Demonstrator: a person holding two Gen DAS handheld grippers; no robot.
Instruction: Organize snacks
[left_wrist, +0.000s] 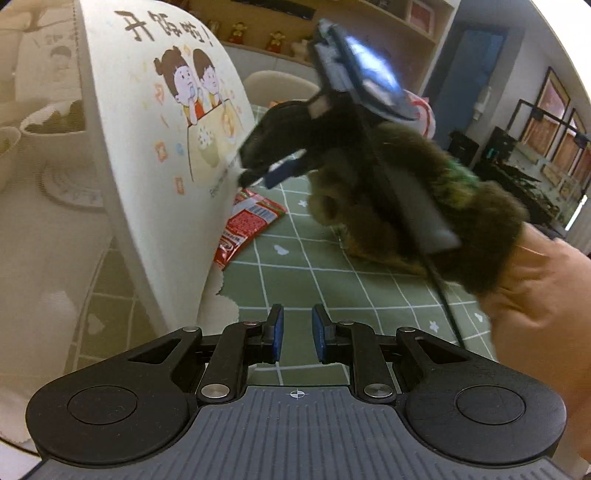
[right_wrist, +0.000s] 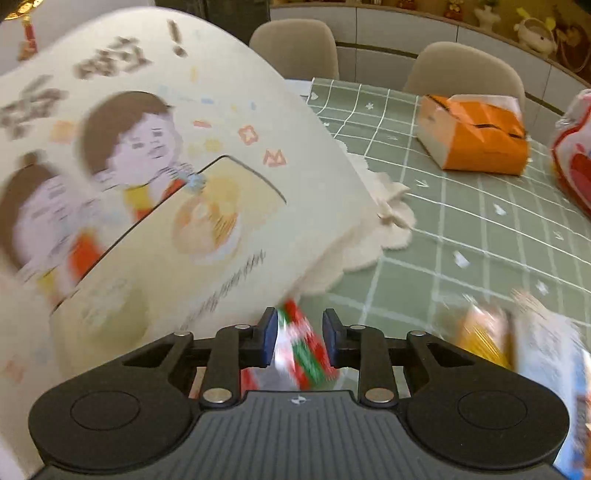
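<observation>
A: How is the right tool (right_wrist: 299, 338) set?

B: Its fingers stand a little apart with a blurred red, green and white snack packet (right_wrist: 303, 350) between them; whether they pinch it, I cannot tell. The white cartoon-printed bucket (right_wrist: 155, 192) sits just left of it.

A: And the left tool (left_wrist: 297, 331)?

B: Fingers slightly spread, holding nothing, above the green checked surface (left_wrist: 332, 280).

A: What else is near?

B: A red snack packet (left_wrist: 248, 225) lies against the bucket's base. An orange tissue pack (right_wrist: 474, 136) rests farther back, well apart.
</observation>
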